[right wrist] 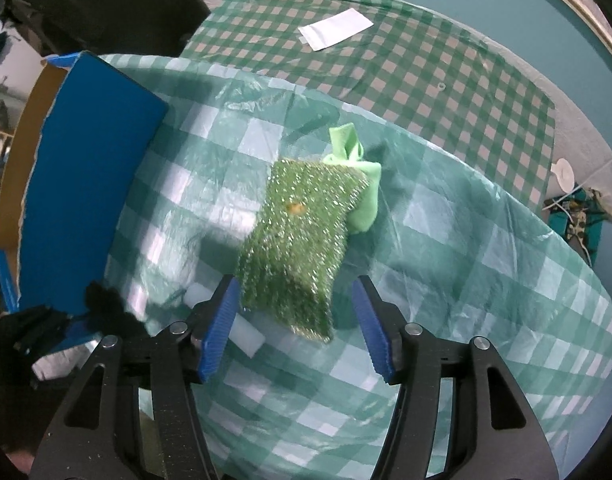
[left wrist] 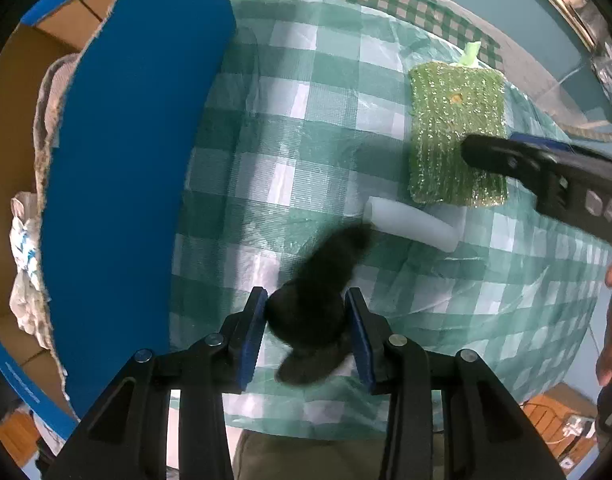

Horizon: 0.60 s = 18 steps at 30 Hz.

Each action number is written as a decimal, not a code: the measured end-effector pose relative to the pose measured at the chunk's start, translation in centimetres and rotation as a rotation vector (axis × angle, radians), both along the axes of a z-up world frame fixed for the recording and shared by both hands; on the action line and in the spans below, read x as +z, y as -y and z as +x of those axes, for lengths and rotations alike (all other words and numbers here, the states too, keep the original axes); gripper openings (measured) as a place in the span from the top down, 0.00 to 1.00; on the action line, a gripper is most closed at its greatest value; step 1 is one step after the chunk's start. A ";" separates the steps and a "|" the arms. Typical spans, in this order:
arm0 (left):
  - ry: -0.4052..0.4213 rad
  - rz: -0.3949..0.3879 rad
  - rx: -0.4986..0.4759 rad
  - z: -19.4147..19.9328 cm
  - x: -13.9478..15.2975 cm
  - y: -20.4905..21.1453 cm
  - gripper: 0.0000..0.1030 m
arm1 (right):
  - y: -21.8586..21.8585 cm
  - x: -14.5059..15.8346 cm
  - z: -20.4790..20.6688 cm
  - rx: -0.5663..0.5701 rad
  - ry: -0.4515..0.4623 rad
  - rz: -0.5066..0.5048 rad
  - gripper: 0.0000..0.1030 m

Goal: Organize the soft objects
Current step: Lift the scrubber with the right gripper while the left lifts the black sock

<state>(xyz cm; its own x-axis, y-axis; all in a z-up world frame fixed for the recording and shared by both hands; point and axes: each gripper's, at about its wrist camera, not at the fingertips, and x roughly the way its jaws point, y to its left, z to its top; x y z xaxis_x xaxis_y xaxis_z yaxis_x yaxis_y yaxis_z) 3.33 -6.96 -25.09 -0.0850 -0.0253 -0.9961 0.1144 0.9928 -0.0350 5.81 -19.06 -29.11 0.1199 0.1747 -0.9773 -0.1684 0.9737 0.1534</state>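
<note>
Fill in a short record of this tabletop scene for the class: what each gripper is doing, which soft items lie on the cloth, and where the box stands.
left gripper: shut on black fuzzy item
right gripper: jaws opening, nothing gripped, above green scrub sponge
on the checked tablecloth: sponge, white foam block, light green cloth beside the sponge
blue box: at the cloth's left edge, with fabric inside

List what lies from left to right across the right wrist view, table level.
Blue box flap → black fuzzy thing → white foam block → green sparkly sponge → light green cloth.
</note>
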 end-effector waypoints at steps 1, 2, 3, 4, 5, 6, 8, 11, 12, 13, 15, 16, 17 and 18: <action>0.002 0.003 -0.010 -0.1 0.2 -0.1 0.61 | -0.2 -0.1 0.1 -0.004 -0.002 -0.012 0.42; 0.005 0.005 -0.017 -0.1 0.4 -0.1 0.61 | -0.4 -0.3 0.3 -0.012 -0.007 -0.023 0.42; 0.007 0.006 -0.022 0.0 0.2 -0.7 0.61 | -0.5 -0.5 0.5 -0.021 -0.011 -0.030 0.42; 0.010 0.007 -0.030 0.1 0.3 -1.0 0.61 | -0.7 -0.7 0.7 -0.030 -0.017 -0.040 0.42; 0.011 0.010 -0.036 0.0 0.4 -1.1 0.61 | -0.8 -0.8 0.8 -0.037 -0.022 -0.049 0.42; 0.010 0.011 -0.040 0.0 0.5 -1.2 0.61 | -1.1 -1.1 1.0 -0.042 -0.026 -0.057 0.42; 0.012 0.010 -0.046 0.1 0.6 -1.5 0.61 | -1.5 -1.5 1.2 -0.046 -0.034 -0.076 0.42; 0.005 0.013 -0.048 0.2 0.6 -2.3 0.61 | -2.2 -2.1 1.5 -0.050 -0.047 -0.097 0.42; 0.001 0.012 -0.047 0.2 0.6 -2.6 0.61 | -2.4 -2.3 1.5 -0.050 -0.051 -0.103 0.42; -0.006 0.009 -0.046 0.3 0.5 -2.9 0.61 | -2.6 -2.6 1.5 -0.051 -0.056 -0.113 0.42; -0.014 -0.001 -0.043 0.4 0.4 -3.4 0.61 | -2.9 -2.9 1.5 -0.052 -0.063 -0.126 0.42; -0.014 -0.010 -0.040 0.4 0.4 -3.5 0.61 | -3.0 -3.2 1.5 -0.053 -0.068 -0.136 0.42; -0.014 -0.015 -0.039 0.4 0.5 -3.6 0.61 | -3.1 -3.3 1.5 -0.054 -0.070 -0.139 0.42; -0.014 -0.017 -0.039 0.4 0.5 -3.6 0.61 | -3.1 -3.3 1.5 -0.055 -0.068 -0.142 0.42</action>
